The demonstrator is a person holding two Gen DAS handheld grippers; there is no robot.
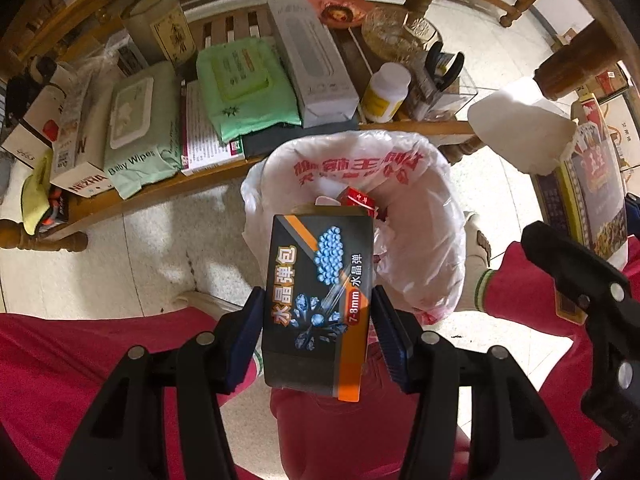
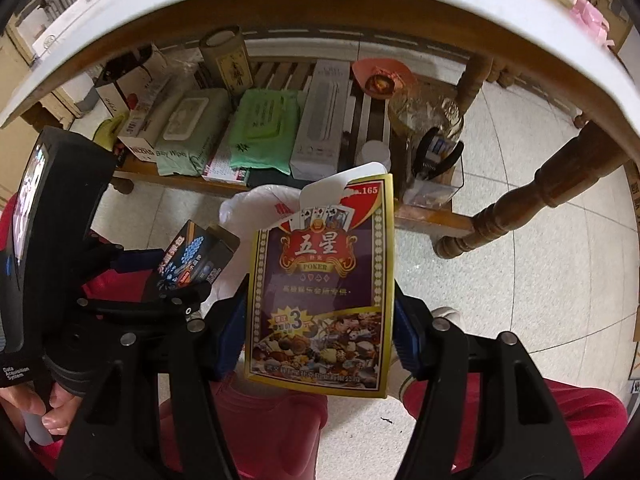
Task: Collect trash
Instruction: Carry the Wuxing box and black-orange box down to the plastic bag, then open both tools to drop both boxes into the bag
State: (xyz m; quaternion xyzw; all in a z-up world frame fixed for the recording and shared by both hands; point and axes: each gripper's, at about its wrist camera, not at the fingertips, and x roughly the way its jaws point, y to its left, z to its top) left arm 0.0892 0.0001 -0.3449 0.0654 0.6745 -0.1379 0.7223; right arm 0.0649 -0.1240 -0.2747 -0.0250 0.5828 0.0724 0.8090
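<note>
Clamping my left gripper point(image 1: 318, 320) on a black box point(image 1: 318, 304) with orange stripe and blue beads, I am holding it above the white-lined trash bin point(image 1: 436, 208). My right gripper point(image 2: 320, 320) is pinching a purple-and-yellow poker pack point(image 2: 324, 280); its torn top is partly hiding the bin.

My two wrist views look down, close, sharing the lined bin point(image 1: 360, 184) and far shelf point(image 2: 280, 128).

Two grippers: left gripper point(image 1: 318, 330), right gripper point(image 2: 320, 330). Two held boxes: one black box point(image 1: 318, 304), one poker box point(image 2: 322, 292). One lined bin point(image 1: 432, 216), two wipes packs point(image 1: 140, 128) point(image 1: 244, 88), one pill bottle point(image 1: 386, 92).
</note>
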